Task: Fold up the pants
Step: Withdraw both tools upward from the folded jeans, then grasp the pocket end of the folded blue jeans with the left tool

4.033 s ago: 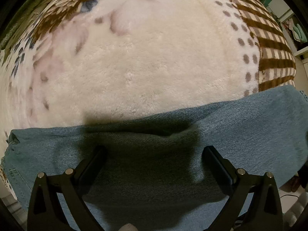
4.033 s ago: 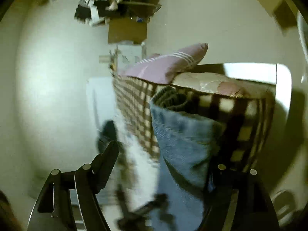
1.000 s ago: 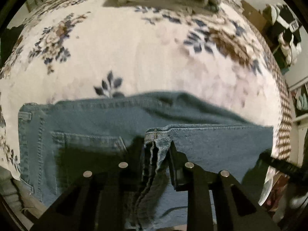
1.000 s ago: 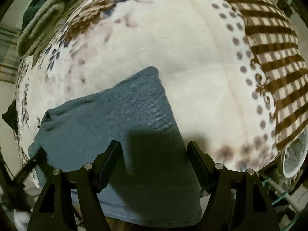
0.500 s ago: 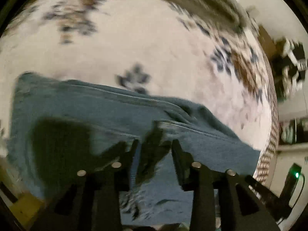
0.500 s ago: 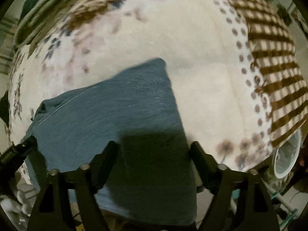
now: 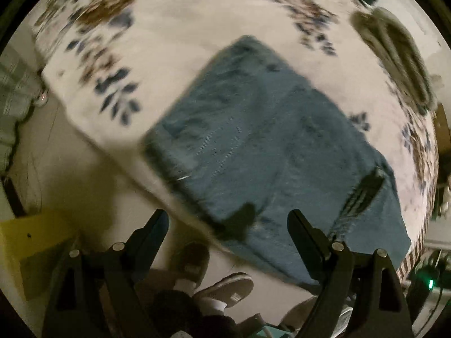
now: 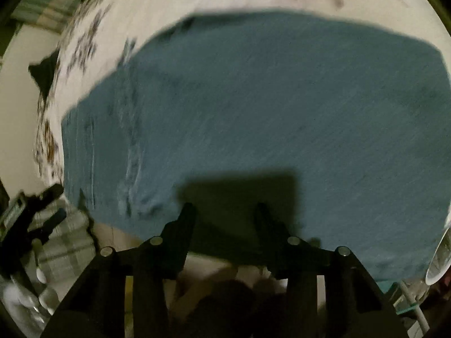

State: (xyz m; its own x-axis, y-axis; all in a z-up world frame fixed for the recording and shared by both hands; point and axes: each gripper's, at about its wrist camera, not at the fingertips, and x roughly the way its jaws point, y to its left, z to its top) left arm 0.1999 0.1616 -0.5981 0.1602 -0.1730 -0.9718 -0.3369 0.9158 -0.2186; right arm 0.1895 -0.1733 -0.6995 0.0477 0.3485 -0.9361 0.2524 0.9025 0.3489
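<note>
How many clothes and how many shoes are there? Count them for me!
Jeans: 1
Folded grey cloth: 1
Slippers: 2
Total: 4

You see jeans (image 7: 270,146) of matt, twilled blue denim lying on a plush, fleecy blanket (image 7: 180,28); your gripper fingers (image 7: 307,236) look like matt black plastic.

Folded jeans (image 7: 270,140) fill the blanket's (image 7: 183,22) near edge; slippers (image 7: 222,284) crowd the floor below.
</note>
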